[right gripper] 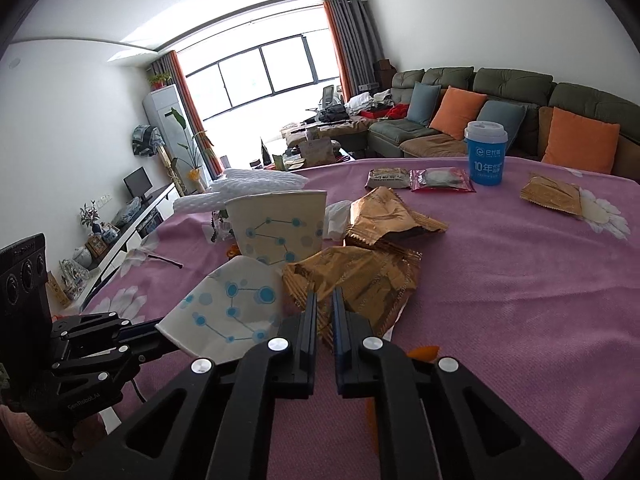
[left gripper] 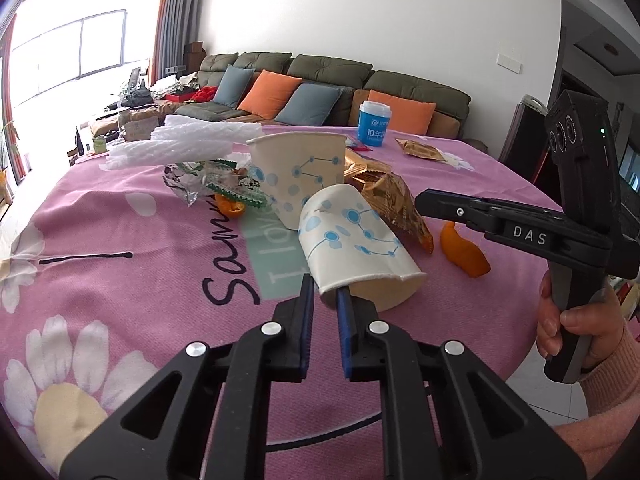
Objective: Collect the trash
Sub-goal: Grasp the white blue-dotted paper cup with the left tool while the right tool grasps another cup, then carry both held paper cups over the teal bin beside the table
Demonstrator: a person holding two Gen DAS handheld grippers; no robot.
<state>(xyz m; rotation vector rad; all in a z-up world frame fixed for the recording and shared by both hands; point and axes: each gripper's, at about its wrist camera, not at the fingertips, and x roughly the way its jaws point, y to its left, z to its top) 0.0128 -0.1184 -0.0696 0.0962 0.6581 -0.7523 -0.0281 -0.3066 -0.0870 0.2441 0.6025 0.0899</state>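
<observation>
My left gripper (left gripper: 325, 294) is shut on the rim of a crushed paper cup (left gripper: 352, 248), one finger inside the mouth, and holds it tilted above the pink tablecloth (left gripper: 120, 240). The cup also shows in the right wrist view (right gripper: 228, 308). A second paper cup (left gripper: 298, 176) stands upright behind it. My right gripper (right gripper: 325, 300) is nearly shut, its tips at a crumpled gold snack wrapper (right gripper: 360, 276); whether it grips the wrapper is unclear. Orange peel (left gripper: 464, 252) lies beside it.
More gold wrappers (right gripper: 392, 216), a red packet (right gripper: 440, 179), a blue lidded cup (right gripper: 486, 152), white foam netting (left gripper: 176, 140), clear and green wrappers (left gripper: 216, 184) and a black stick (left gripper: 86, 258) lie on the table. A sofa (left gripper: 328, 80) stands behind.
</observation>
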